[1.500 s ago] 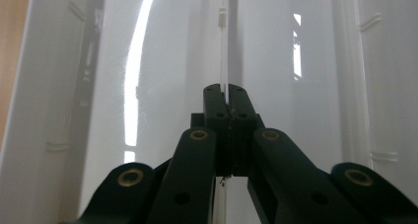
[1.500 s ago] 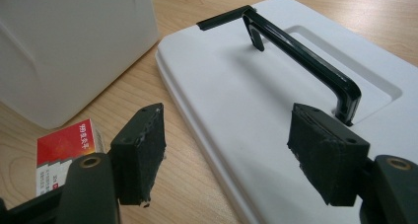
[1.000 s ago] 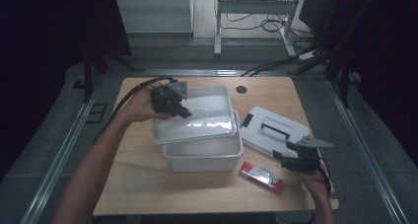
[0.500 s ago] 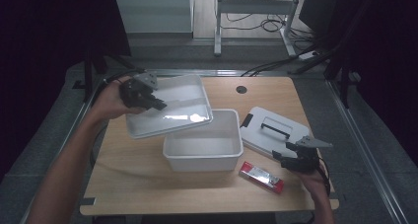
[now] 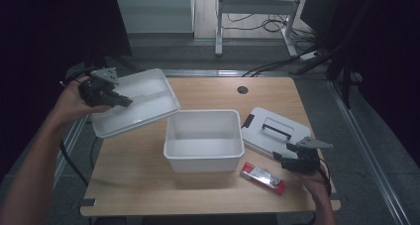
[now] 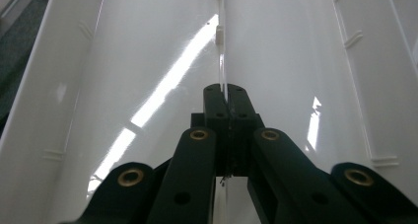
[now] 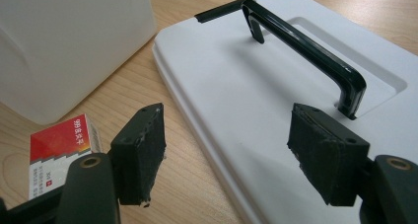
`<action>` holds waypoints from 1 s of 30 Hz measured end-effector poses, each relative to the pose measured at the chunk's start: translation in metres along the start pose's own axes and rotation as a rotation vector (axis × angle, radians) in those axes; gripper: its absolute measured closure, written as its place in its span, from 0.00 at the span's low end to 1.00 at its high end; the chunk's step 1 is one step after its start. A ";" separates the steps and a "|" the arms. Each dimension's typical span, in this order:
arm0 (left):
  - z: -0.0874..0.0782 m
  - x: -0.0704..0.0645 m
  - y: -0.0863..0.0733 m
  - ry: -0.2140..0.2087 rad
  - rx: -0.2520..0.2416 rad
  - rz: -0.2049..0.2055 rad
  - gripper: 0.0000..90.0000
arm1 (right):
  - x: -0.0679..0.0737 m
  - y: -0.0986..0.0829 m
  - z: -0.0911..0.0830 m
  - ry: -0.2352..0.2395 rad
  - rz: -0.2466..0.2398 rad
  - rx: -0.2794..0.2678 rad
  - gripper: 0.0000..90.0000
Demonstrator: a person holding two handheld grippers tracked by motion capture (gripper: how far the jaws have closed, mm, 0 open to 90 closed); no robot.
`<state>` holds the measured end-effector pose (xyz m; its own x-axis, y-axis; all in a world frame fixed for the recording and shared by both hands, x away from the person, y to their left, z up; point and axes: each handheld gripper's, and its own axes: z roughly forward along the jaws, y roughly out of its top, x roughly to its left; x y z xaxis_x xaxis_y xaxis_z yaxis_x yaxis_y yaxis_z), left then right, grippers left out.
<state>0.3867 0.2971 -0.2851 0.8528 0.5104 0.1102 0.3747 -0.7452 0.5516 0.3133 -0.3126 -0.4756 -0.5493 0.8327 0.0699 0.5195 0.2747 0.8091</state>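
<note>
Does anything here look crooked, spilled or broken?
Nothing looks spilled or broken. The one odd sight is the white tray, held tilted in the air past the table's left edge, clamped by the left gripper. The white bin stands open and empty.

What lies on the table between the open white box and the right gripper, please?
In the high view, a red and white carton lies between the white box and the right gripper.
</note>
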 end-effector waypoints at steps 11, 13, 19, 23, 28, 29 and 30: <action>0.016 0.013 -0.046 -0.002 0.028 -0.088 1.00 | 0.000 -0.001 0.000 0.000 0.003 0.005 0.34; 0.022 0.015 -0.054 -0.009 0.037 -0.106 1.00 | 0.000 -0.001 0.001 -0.001 0.001 0.007 0.34; 0.044 0.017 -0.073 -0.022 0.065 -0.137 1.00 | 0.001 -0.001 0.002 0.001 -0.001 0.012 0.34; 0.057 0.016 -0.083 -0.042 0.078 -0.155 1.00 | 0.001 -0.001 0.002 0.000 0.000 0.012 0.34; 0.079 0.012 -0.093 -0.074 0.111 -0.161 1.00 | 0.001 -0.001 0.002 0.000 0.000 0.012 0.34; 0.084 0.011 -0.095 -0.086 0.119 -0.163 1.00 | 0.001 -0.001 0.002 0.000 -0.001 0.012 0.34; 0.088 0.010 -0.096 -0.087 0.121 -0.164 1.00 | 0.001 -0.001 0.002 0.000 -0.001 0.012 0.34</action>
<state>0.3911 0.3359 -0.4103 0.8029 0.5943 -0.0472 0.5476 -0.7038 0.4526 0.3133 -0.3116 -0.4778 -0.5501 0.8323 0.0688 0.5267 0.2818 0.8020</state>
